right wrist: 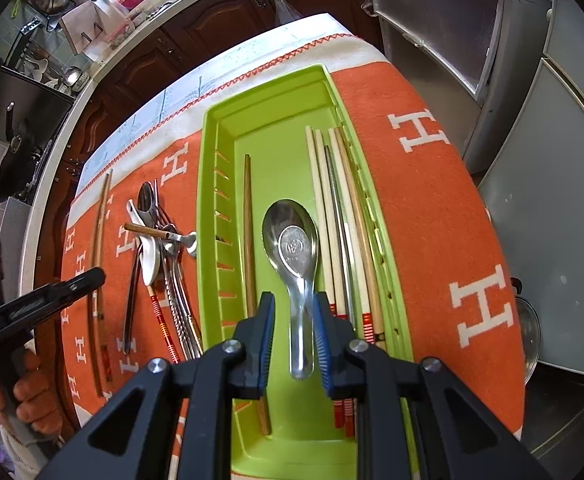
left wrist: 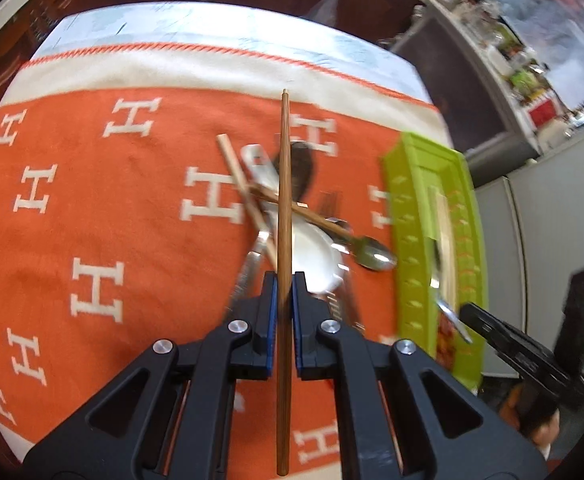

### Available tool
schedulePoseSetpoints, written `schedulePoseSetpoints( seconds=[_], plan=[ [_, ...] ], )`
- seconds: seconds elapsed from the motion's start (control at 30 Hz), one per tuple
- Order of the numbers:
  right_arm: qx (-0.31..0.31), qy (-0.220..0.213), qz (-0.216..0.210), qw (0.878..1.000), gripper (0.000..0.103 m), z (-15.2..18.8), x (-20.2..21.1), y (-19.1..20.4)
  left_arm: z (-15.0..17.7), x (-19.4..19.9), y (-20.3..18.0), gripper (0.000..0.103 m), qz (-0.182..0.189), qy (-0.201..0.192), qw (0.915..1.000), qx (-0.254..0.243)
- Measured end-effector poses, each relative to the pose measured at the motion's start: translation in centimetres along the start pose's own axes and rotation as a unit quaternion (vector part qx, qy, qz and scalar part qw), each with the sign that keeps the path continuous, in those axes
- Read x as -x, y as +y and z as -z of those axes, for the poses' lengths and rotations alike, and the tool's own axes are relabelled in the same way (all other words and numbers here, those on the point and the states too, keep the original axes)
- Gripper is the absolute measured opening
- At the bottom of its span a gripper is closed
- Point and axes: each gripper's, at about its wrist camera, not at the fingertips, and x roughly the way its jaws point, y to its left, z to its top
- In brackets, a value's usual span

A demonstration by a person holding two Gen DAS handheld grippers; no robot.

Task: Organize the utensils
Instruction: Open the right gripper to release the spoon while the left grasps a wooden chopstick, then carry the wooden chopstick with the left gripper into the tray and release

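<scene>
Worktop: orange cloth (left wrist: 140, 216) with white H letters and a cream border covers it; dark wooden kitchen cabinets (right wrist: 228, 12) stand beyond the far edge.
Left claw (left wrist: 285, 280): pressed together on a dark wooden chopstick (left wrist: 285, 208), which runs lengthwise between the blue pads and points away over the utensil pile.
Utensil pile (left wrist: 292, 216): loose on the cloth, left of the green tray (left wrist: 406, 216); a white ceramic spoon (left wrist: 312, 256), a metal spoon (left wrist: 374, 256), a pale chopstick (left wrist: 236, 176) and several metal handles lie crossed over one another.
Right claw (right wrist: 294, 312): spread, its fingers on either side of the handle of a steel soup spoon (right wrist: 292, 240); I cannot tell whether the pads touch it.
Steel soup spoon: lies in the middle of the tray, bowl toward the far end.
Tray contents: one brown chopstick (right wrist: 249, 240) lies lengthwise left of the spoon; a bundle of pale chopsticks (right wrist: 334, 216) with red-striped near ends lies along the right wall, with a grey metal one among them.
Tray position: on the right part of the cloth, long side running near to far.
</scene>
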Motion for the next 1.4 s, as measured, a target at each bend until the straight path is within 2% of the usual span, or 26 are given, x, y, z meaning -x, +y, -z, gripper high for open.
schedulePoseSetpoints(
  seconds=[0.27,0.4,0.53,0.7,0.87,0.97,1.03,1.1,1.33,1.4],
  plan=[
    [0.002,-0.033,0.011,0.999,0.019,0.3,2.8,-0.3,1.4,3.0,-8.8,0.004,0.061,-0.004,0.9963,-0.061],
    [-0.008,-0.053,0.02,0.998,0.019,0.5,4.1,-1.1,1.6,1.6,-13.4,0.004,0.067,0.004,0.9943,-0.082],
    [-0.025,-0.059,0.024,0.998,0.019,0.7,4.5,-2.5,1.6,-1.4,-16.2,0.004,0.051,0.012,0.9948,-0.088],
    [-0.03,-0.064,0.037,0.997,0.019,1.1,4.8,-3.4,1.8,-4.9,-16.7,0.004,0.02,0.016,0.9958,-0.088],
    [-0.026,-0.067,0.045,0.996,0.019,1.4,4.8,-3.3,2.7,-5.3,-16.5,0.005,0.005,0.011,0.9941,-0.108],
    [-0.02,-0.068,0.044,0.997,0.019,1.5,4.8,-2.8,3.2,-4.5,-15.9,0.013,0.008,0.012,0.9933,-0.114],
    [-0.012,-0.07,0.044,0.997,0.019,1.6,4.9,-2.2,3.4,-3.6,-15.3,0.026,0.001,0.005,0.9932,-0.117],
    [-0.005,-0.071,0.044,0.996,0.019,1.8,5.0,-1.6,3.5,-2.6,-14.6,0.033,-0.005,-0.006,0.9932,-0.116],
    [0.02,-0.074,0.047,0.996,0.02,2.5,5.4,0.2,4.3,0.8,-11.6,0.035,-0.025,-0.035,0.9926,-0.113],
    [0.025,-0.075,0.047,0.996,0.024,2.6,5.6,0.8,4.7,1.9,-10.6,0.035,-0.033,-0.045,0.9918,-0.115]
  ],
)
